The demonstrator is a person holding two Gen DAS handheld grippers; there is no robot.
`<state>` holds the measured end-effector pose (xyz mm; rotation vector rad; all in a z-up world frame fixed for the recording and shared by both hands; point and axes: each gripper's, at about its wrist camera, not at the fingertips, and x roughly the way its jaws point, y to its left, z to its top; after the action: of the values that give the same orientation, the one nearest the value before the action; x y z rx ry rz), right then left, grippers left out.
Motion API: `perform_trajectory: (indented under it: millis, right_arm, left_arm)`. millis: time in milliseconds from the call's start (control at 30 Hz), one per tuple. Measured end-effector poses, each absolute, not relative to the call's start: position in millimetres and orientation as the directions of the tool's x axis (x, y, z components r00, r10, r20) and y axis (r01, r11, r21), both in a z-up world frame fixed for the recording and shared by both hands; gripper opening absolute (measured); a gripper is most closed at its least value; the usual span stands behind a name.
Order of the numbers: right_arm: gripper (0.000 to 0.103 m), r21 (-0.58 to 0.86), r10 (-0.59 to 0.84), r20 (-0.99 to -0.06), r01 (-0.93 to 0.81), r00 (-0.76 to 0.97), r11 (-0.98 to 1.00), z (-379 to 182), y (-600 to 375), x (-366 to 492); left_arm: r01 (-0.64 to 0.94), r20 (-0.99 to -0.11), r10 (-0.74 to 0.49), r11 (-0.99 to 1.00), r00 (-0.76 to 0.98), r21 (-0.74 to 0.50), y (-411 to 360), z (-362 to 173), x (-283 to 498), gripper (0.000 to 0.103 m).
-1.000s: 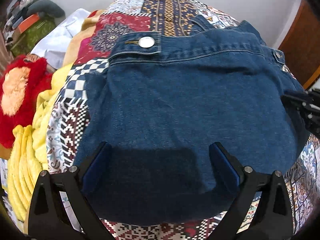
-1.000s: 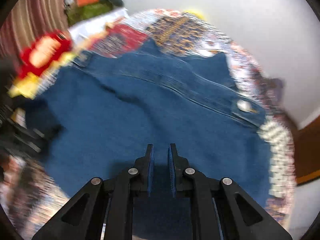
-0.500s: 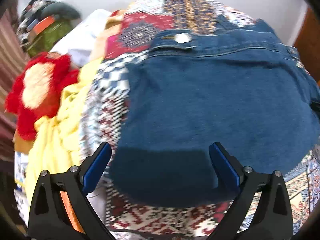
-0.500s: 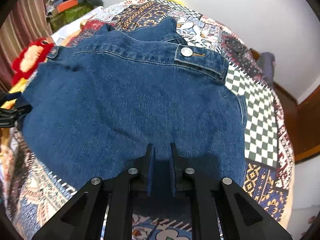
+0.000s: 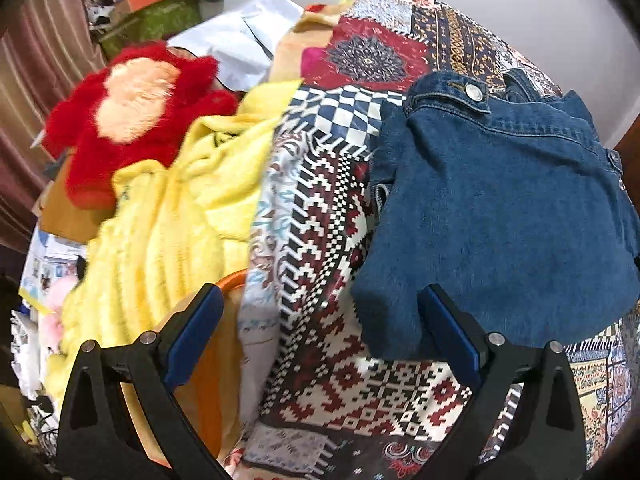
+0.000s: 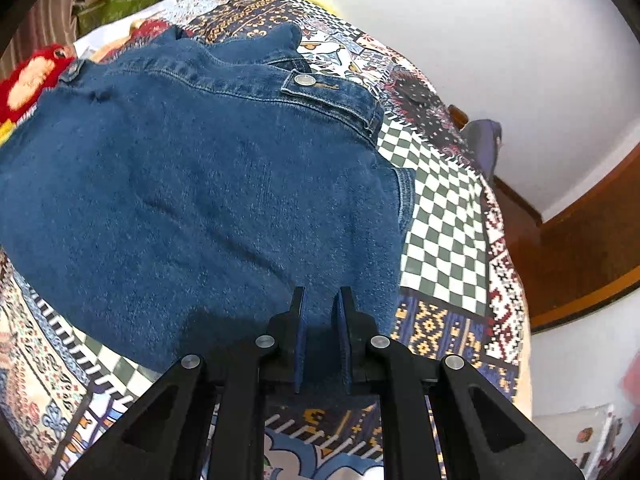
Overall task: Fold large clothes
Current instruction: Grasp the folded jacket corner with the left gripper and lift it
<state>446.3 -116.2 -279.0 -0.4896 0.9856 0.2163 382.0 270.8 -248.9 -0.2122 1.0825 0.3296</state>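
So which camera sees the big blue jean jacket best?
The right wrist view: the denim jacket fills most of the picture, with both of its silver buttons showing. The left wrist view catches it only at the right side, beside the yellow blanket.

No lettering can be read in either view. The metal button [image 5: 475,91] on the denim jacket [image 5: 500,208] is too small and blurred to show any stamp; printed papers [image 5: 48,264] at nine o'clock are illegible.
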Motion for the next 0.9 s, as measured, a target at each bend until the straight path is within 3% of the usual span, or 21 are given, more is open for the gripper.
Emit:
perform_trajectory:
  millis: [133,200,267,300,333,500,667,900]
  right_arm:
    - [0.01,-0.444,-0.161,-0.789,-0.369,0.593,0.816,-282,-112,431]
    - [0.016,-0.454,-0.167,-0.784,-0.368,0.598,0.811,-284,-119,426]
    - [0.038,-0.45,-0.176,-0.78,-0.343,0.601,0.824,-283,-132,423]
    - [0.063,-0.454,-0.19,-0.772,-0.318,0.607,0.832,-281,-139,424]
    - [0.08,-0.455,-0.205,-0.764,-0.287,0.612,0.843,-279,-149,425]
    - [0.081,-0.284,-0.145,-0.843,-0.201,0.518,0.937,-271,-205,435]
    - [0.081,-0.116,0.016,-0.83,-0.201,0.557,0.973,-237,-221,423]
    - [0.082,-0.005,0.191,-0.79,-0.316,0.583,0.949,-208,-175,422]
  left_arm:
    - [-0.364,-0.881,0.195,0.931,0.43,0.028,265,-242,368,0.101]
    - [-0.355,-0.88,0.195,0.934,0.433,0.032,261,-241,361,0.101]
    - [-0.346,-0.881,0.173,0.938,0.44,0.011,257,-240,353,0.101]
    - [-0.344,-0.882,0.159,0.939,0.444,-0.004,254,-239,351,0.101]
    - [-0.342,-0.882,0.142,0.939,0.45,-0.023,251,-238,347,0.101]
    - [-0.344,-0.869,-0.014,0.915,0.494,-0.21,239,-236,345,0.101]
    - [-0.369,-0.83,-0.191,0.828,0.523,-0.422,234,-248,363,0.101]
    - [-0.388,-0.809,-0.296,0.761,0.507,-0.521,218,-277,391,0.101]
